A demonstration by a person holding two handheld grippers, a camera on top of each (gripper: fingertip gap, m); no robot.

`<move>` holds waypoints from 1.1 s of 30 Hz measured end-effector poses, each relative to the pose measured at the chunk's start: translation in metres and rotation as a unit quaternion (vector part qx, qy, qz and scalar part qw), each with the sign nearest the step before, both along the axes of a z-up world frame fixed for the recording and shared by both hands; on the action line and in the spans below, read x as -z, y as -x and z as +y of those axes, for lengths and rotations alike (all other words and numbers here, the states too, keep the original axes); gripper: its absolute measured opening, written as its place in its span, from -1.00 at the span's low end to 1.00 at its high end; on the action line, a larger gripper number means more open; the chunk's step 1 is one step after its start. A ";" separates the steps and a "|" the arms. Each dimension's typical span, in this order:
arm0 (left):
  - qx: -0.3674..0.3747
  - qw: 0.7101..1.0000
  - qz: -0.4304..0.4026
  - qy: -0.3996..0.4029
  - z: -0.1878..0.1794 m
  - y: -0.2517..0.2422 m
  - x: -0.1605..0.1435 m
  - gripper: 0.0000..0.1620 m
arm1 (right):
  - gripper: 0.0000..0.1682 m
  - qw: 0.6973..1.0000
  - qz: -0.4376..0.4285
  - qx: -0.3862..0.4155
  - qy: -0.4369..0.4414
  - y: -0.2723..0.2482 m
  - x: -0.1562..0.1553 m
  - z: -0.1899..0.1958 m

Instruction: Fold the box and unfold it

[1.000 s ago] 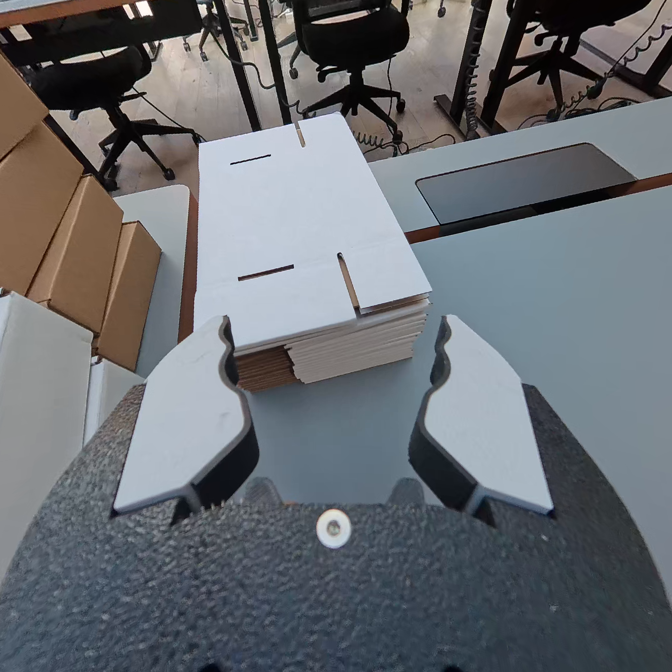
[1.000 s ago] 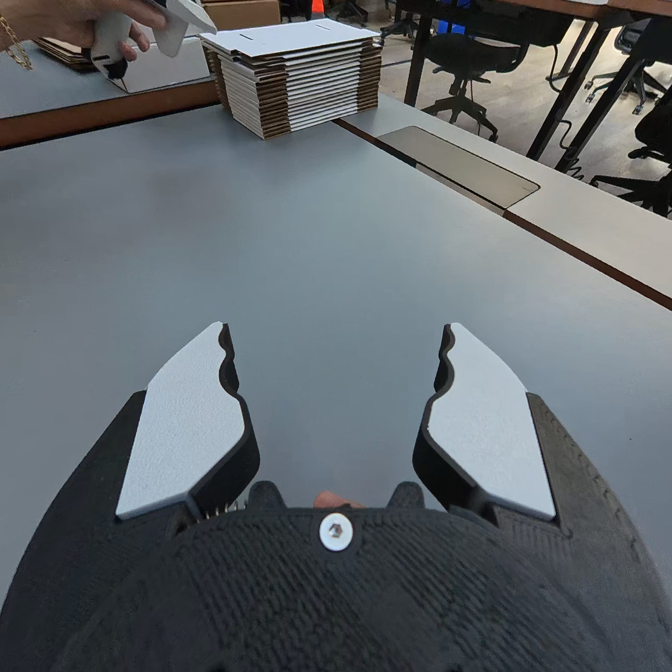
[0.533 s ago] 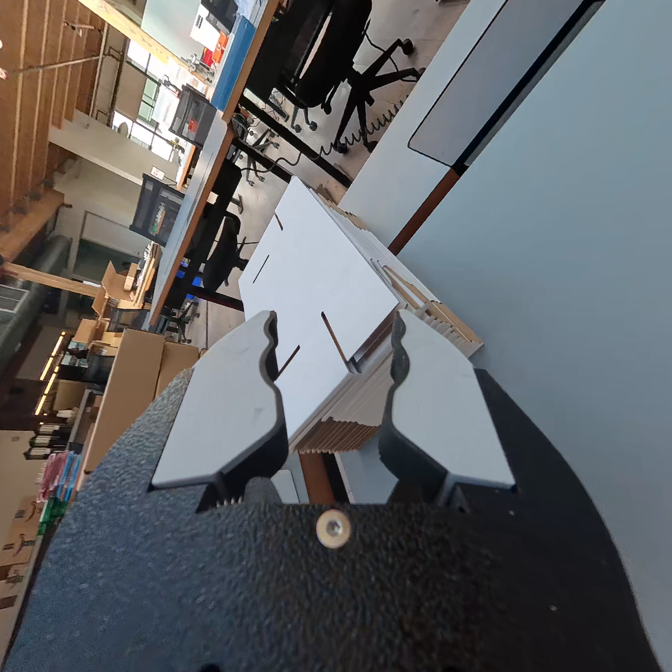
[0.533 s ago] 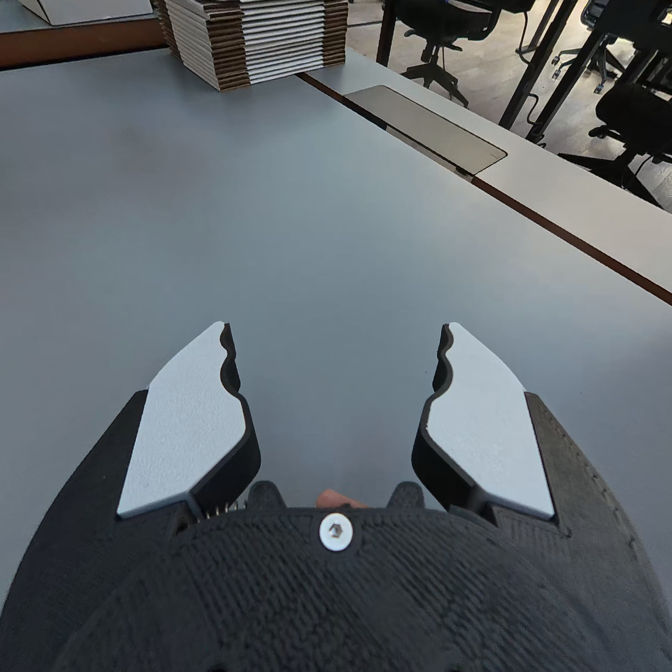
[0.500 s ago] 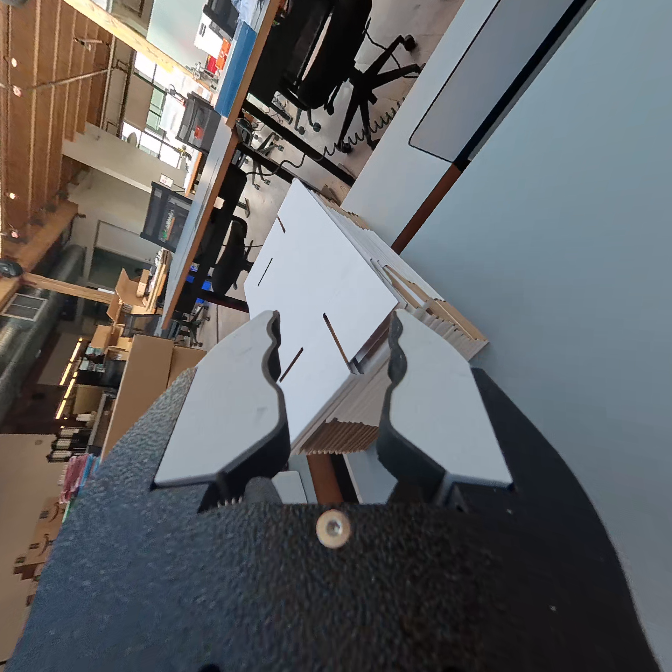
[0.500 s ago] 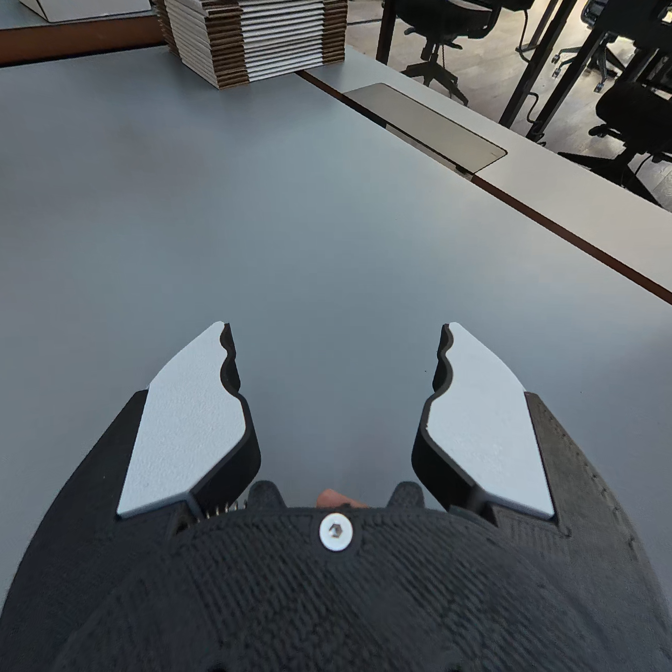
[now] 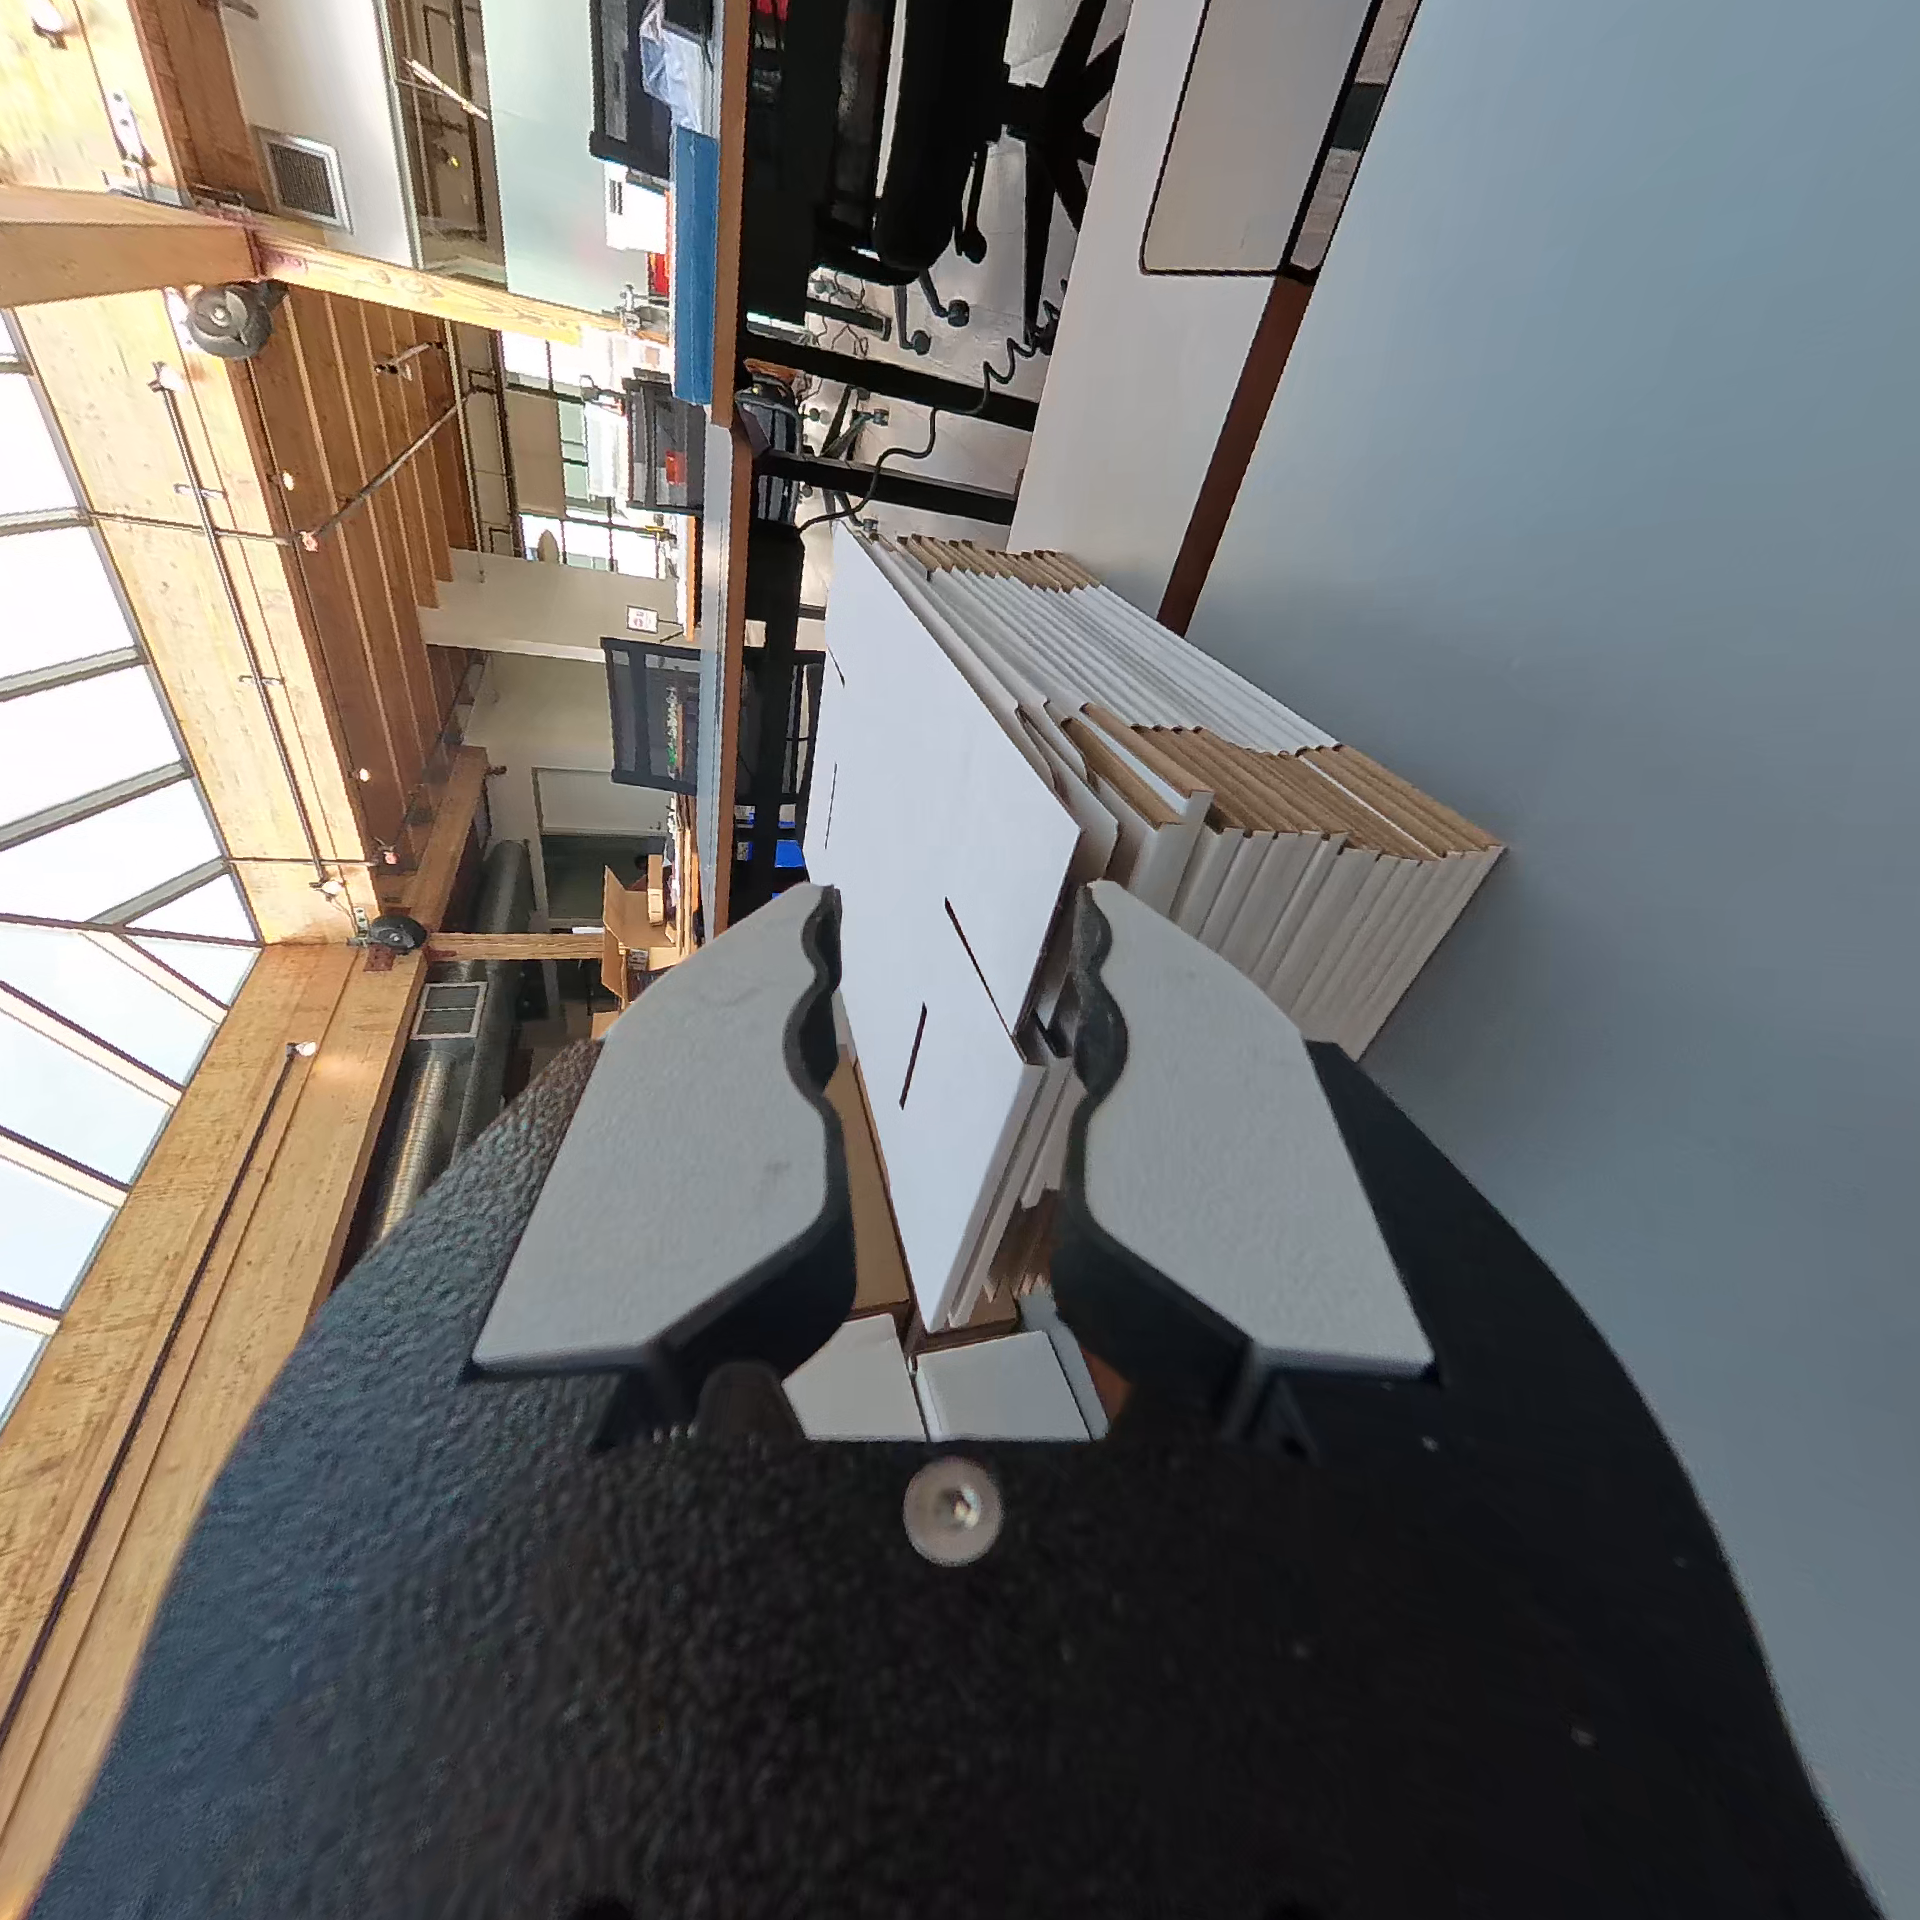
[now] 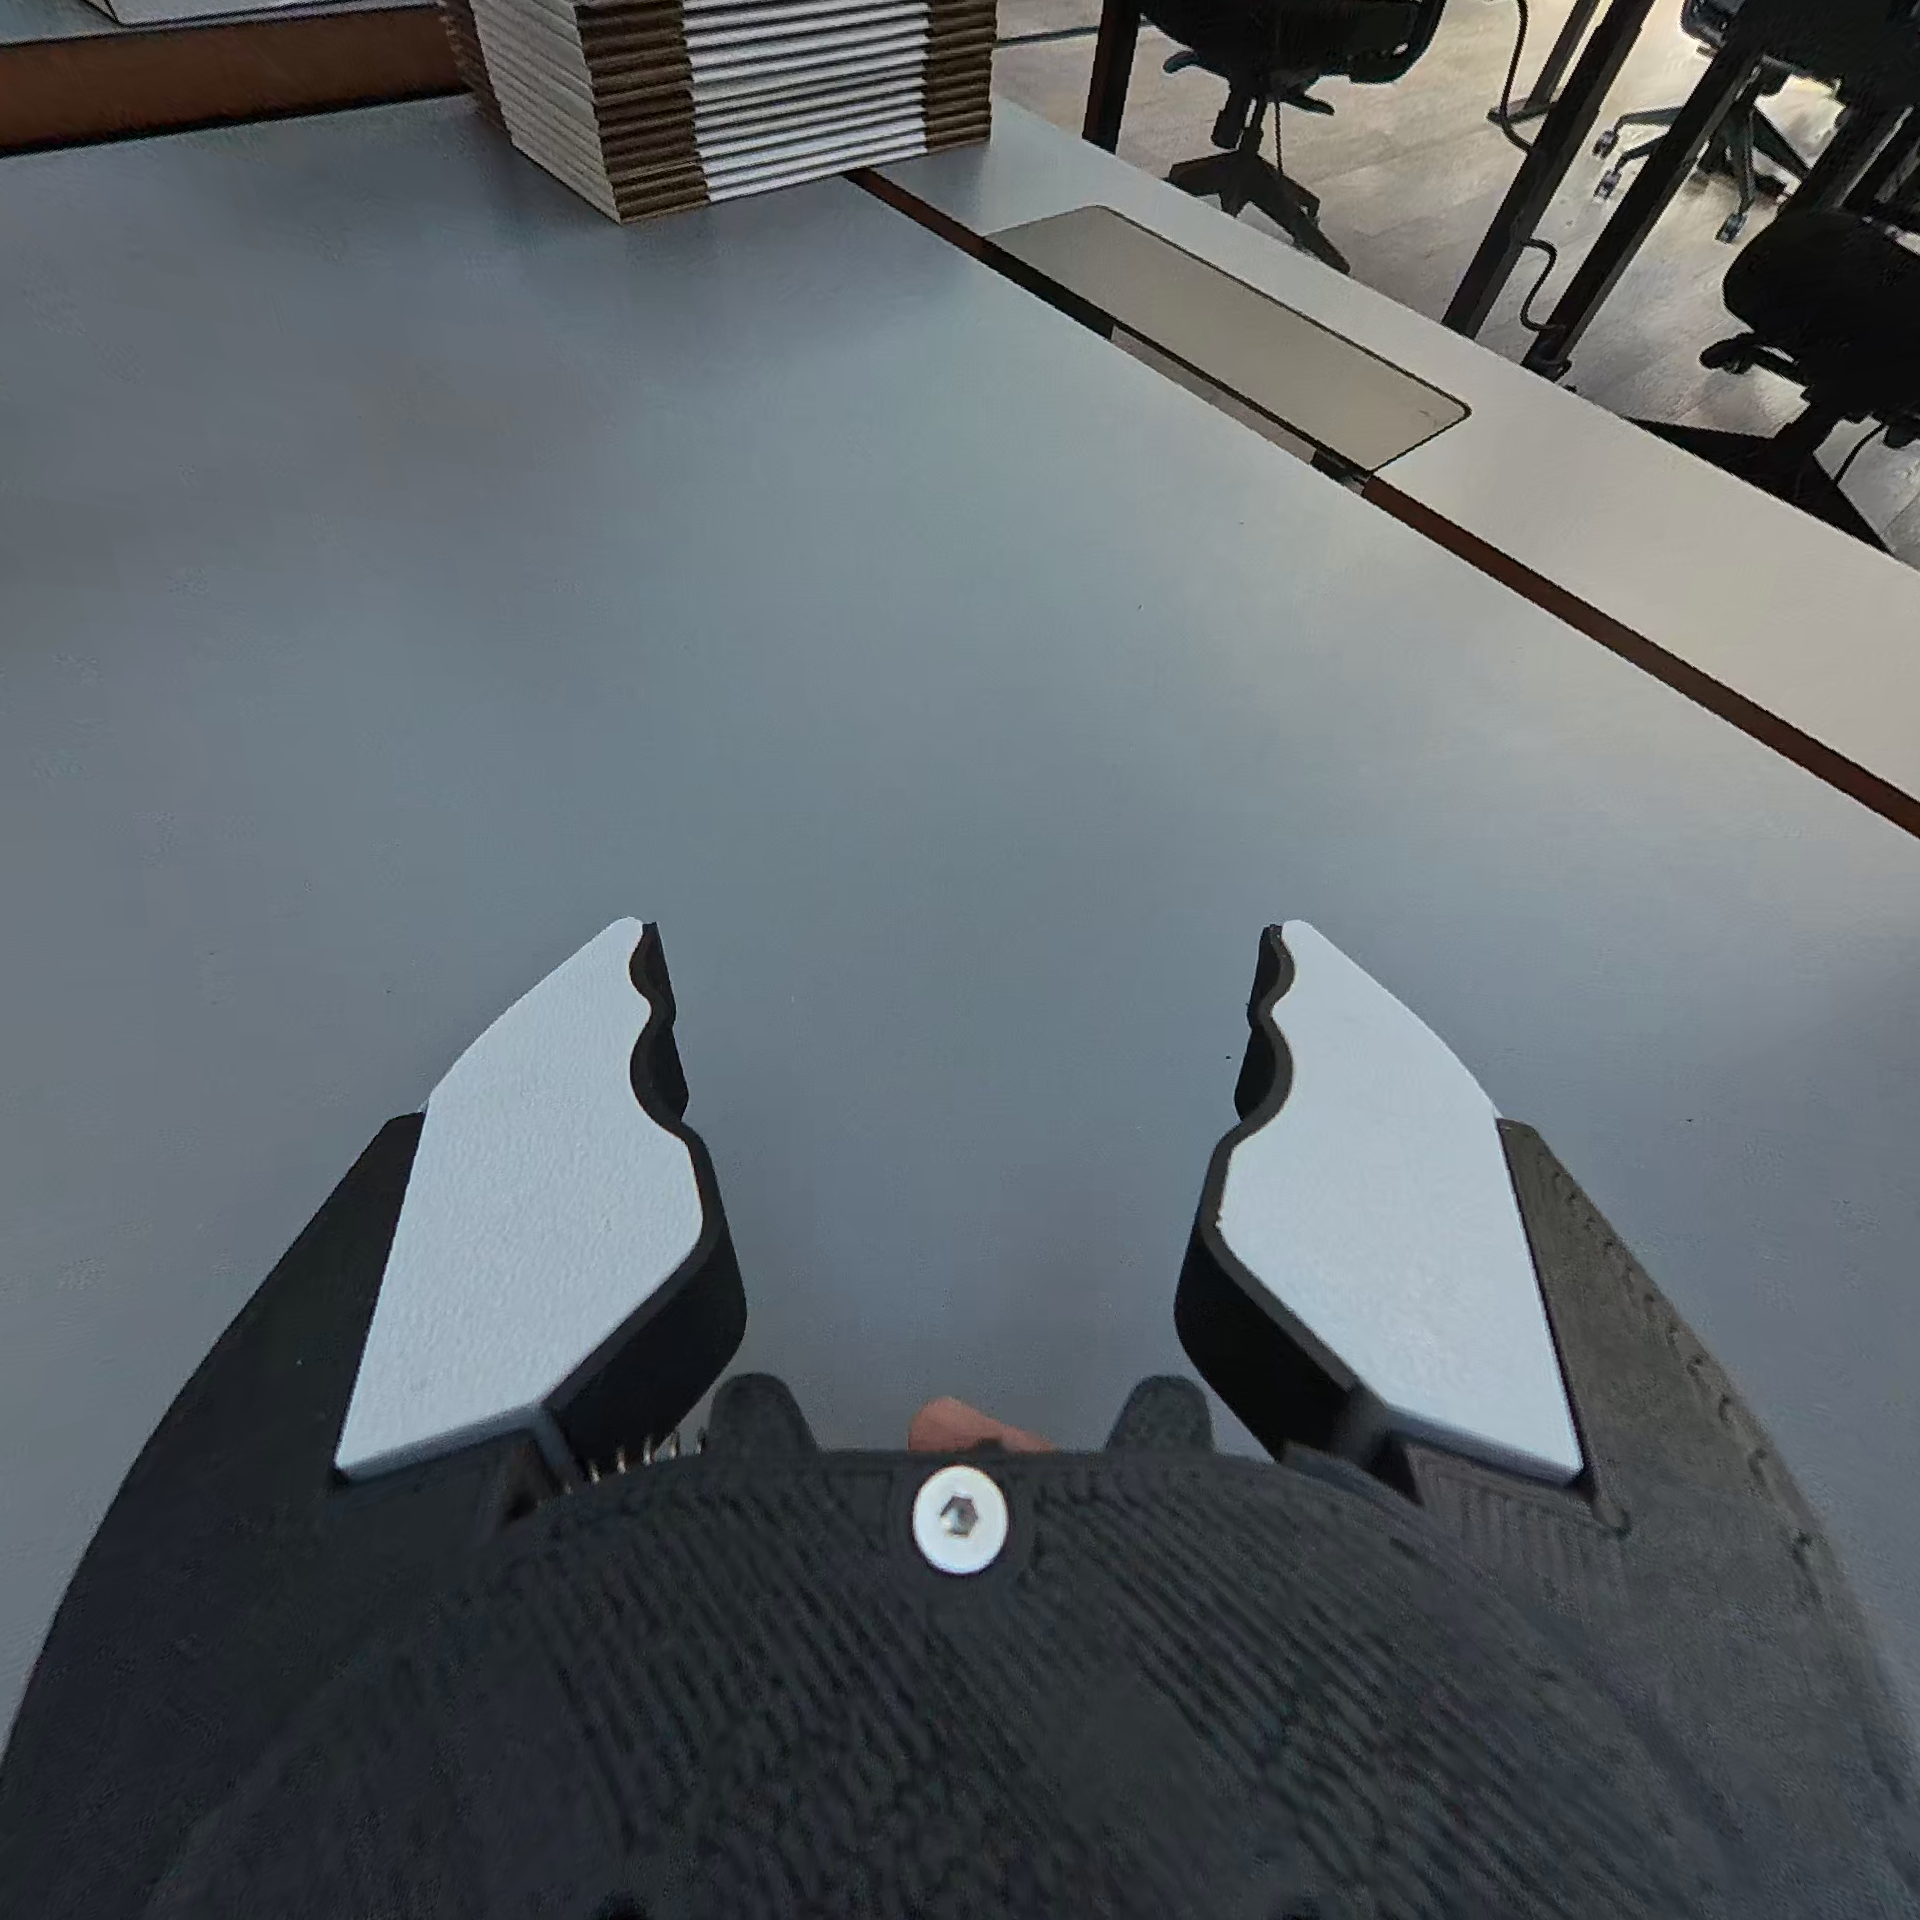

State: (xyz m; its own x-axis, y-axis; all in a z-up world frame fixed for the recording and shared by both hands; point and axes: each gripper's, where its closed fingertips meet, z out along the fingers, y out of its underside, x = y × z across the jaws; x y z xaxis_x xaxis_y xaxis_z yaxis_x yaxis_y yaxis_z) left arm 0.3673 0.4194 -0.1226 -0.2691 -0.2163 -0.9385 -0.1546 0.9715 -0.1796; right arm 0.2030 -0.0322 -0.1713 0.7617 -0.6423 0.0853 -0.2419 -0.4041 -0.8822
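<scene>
The top flat box [image 7: 940,883] of the stack [image 7: 1278,831] on the grey table [image 7: 1662,623] sits between the left gripper [image 7: 956,925] fingers, narrowed around its near edge; contact is unclear. The gripper is rolled sideways. The right gripper [image 8: 961,935] hovers wide, empty, well short of the stack.

I am working in an open-plan office with a workshop feel: beyond my grey desk [image 8: 727,623], black swivel chairs [image 8: 1278,62] are standing on a pale floor among black desk legs, and above it timber beams [image 7: 312,727] and ducting [image 7: 436,1101] are running past big windows.
</scene>
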 end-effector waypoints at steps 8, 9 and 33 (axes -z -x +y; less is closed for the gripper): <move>0.001 0.999 -0.006 -0.032 0.005 -0.004 0.001 -0.51 | 0.26 1.000 0.000 0.000 -0.001 -0.003 0.000 0.002; 0.002 0.999 -0.007 -0.039 0.005 -0.004 0.001 -0.52 | 0.26 1.000 0.000 0.000 -0.001 -0.003 0.000 0.002; -0.020 0.976 -0.120 -0.180 -0.002 0.000 -0.032 -0.98 | 0.23 1.000 0.001 -0.007 0.013 0.006 0.003 0.007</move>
State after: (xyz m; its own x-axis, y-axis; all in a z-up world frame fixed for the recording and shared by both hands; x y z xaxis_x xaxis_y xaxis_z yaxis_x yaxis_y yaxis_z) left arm 0.3675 0.4175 -0.0908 -0.0295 0.1332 -0.9906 -0.1899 0.9723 0.1364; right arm 0.1966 -0.0250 -0.1744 0.7713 -0.6284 0.1005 -0.2371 -0.4303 -0.8710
